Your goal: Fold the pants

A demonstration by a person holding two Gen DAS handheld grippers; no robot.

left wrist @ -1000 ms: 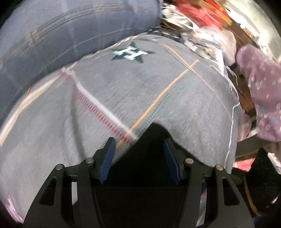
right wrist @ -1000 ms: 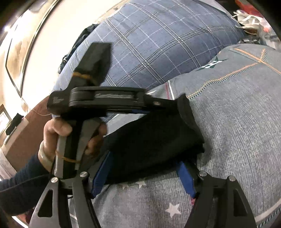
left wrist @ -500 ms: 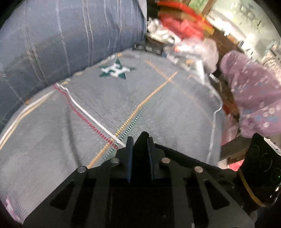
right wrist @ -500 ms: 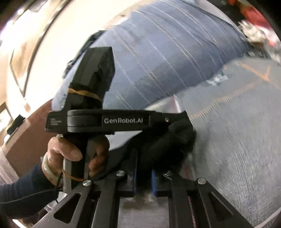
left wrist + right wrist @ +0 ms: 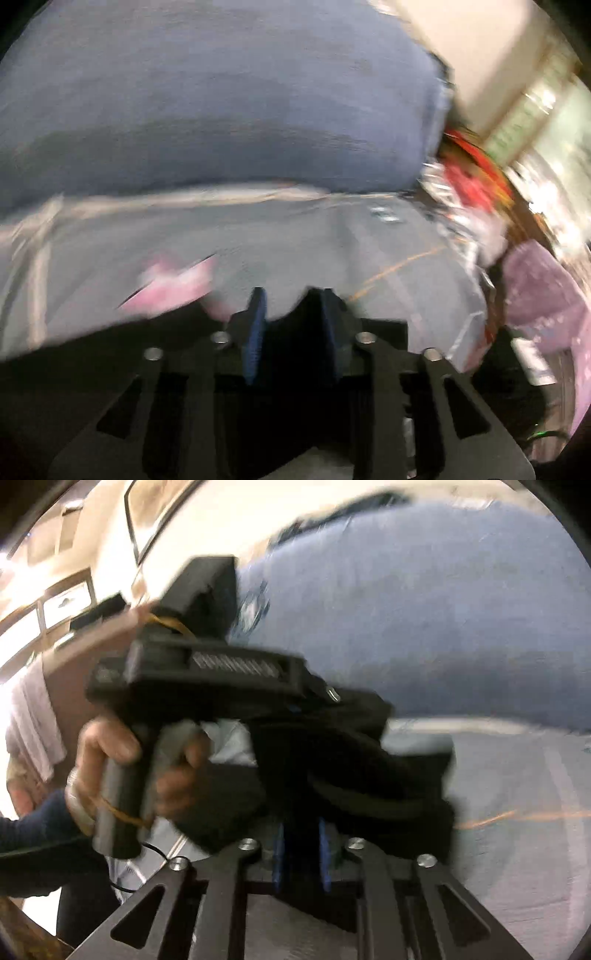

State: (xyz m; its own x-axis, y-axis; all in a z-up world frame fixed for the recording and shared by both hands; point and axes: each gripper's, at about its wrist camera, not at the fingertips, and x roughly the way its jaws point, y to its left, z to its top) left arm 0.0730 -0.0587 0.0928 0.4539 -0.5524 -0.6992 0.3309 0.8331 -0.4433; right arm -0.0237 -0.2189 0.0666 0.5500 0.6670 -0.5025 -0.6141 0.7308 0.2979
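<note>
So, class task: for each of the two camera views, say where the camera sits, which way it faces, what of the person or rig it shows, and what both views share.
Left wrist view: sits on the left hand-held gripper, looking down along its fingers at the grey bedspread; black pants lie between its blue pads.
Right wrist view: sits on the right hand-held gripper, facing the left hand and its gripper; black pants between the pads.
Shared: pants, bedspread, blue plaid pillow.
</note>
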